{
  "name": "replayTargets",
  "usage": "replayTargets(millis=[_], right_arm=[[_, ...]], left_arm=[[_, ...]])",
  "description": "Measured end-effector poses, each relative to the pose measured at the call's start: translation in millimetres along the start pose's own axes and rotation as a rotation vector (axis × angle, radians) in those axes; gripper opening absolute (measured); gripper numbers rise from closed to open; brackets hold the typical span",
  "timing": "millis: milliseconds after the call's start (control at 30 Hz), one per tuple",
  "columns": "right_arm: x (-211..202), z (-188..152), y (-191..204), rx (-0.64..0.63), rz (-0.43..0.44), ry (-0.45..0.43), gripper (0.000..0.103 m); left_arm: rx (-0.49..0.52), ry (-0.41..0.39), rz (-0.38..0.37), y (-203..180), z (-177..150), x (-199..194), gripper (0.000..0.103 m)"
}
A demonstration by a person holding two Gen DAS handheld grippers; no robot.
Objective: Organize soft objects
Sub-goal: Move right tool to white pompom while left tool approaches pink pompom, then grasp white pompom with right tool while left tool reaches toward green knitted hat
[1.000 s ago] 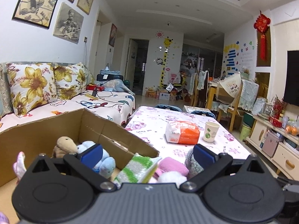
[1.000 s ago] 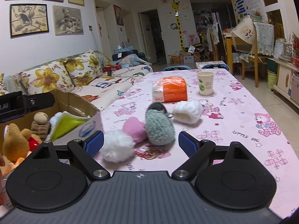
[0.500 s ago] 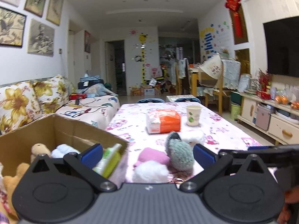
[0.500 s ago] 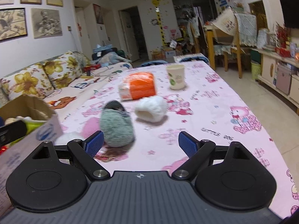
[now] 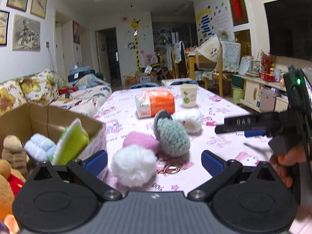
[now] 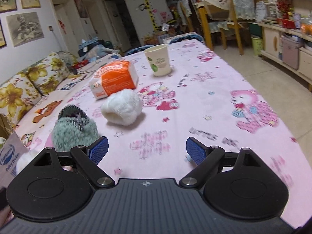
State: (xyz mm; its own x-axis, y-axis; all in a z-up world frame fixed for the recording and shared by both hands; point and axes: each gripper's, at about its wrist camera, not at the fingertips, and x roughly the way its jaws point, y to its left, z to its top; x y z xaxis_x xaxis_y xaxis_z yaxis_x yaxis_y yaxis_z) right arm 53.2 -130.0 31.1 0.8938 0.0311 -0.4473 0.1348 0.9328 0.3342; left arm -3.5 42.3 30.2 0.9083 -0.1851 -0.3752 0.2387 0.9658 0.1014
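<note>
My left gripper (image 5: pixel 154 160) is open, and a white pompom (image 5: pixel 133 167) with a gold key ring (image 5: pixel 171 169) lies between its fingers. Behind it lie a pink soft pad (image 5: pixel 139 142), a grey-green fuzzy pouch (image 5: pixel 172 136) and a white fluffy piece (image 5: pixel 190 120). The cardboard box (image 5: pixel 39 117) on the left holds plush toys and a green sponge (image 5: pixel 71 144). My right gripper (image 6: pixel 147 151) is open over bare tablecloth, with the grey-green pouch (image 6: pixel 75 129) to its left and the white fluffy piece (image 6: pixel 121 107) ahead. The right gripper (image 5: pixel 243 127) also shows from the side in the left wrist view.
An orange and white tissue pack (image 6: pixel 114 79) and a paper cup (image 6: pixel 159 60) stand farther back on the pink tablecloth (image 6: pixel 204 107). A floral sofa (image 5: pixel 29 89) runs along the left. Chairs and a cabinet (image 5: pixel 259 95) stand to the right.
My left gripper swung right from the box toward the pompom. My right gripper moved right and forward, so the pouch now sits at its left finger and the box edge slid out.
</note>
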Motion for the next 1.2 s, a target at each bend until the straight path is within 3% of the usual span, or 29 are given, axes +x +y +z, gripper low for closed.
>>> replayTargets(millis=[433,700,867,933,967,1000,1200], right_arm=[[61.1,33.5,-6.9,0.042,0.073,-0.023,0.103],[97.2,48.4,1.1,0.043,0.087,-0.029,0.103],[112.9,53.0,1.3,0.053,0.08,0.011,0.103],[116.7,52.7,3.5,0.043,0.084,0.029,0.088],[115.9,51.5,4.8,0.031,0.096,0.039,0.069],[115.6,50.6,7.4,0.016,0.11,0.045,0.059],[107.3,48.6,8.7,0.002,0.142,0.027,0.048]], left_arm=[[0.082,-0.052,0.044,-13.6,-1.6,8.0,0.101],[0.119,-0.004,0.069,-18.7,-5.4,33.3,0.101],[0.161,0.056,0.108,-25.0,-5.2,43.7,0.1],[0.173,0.081,0.124,-27.0,-5.0,46.7,0.1],[0.181,0.096,0.133,-28.6,-5.2,48.1,0.1],[0.188,0.11,0.141,-30.0,-5.3,49.4,0.1],[0.145,0.166,0.143,-23.1,-1.5,53.2,0.086]])
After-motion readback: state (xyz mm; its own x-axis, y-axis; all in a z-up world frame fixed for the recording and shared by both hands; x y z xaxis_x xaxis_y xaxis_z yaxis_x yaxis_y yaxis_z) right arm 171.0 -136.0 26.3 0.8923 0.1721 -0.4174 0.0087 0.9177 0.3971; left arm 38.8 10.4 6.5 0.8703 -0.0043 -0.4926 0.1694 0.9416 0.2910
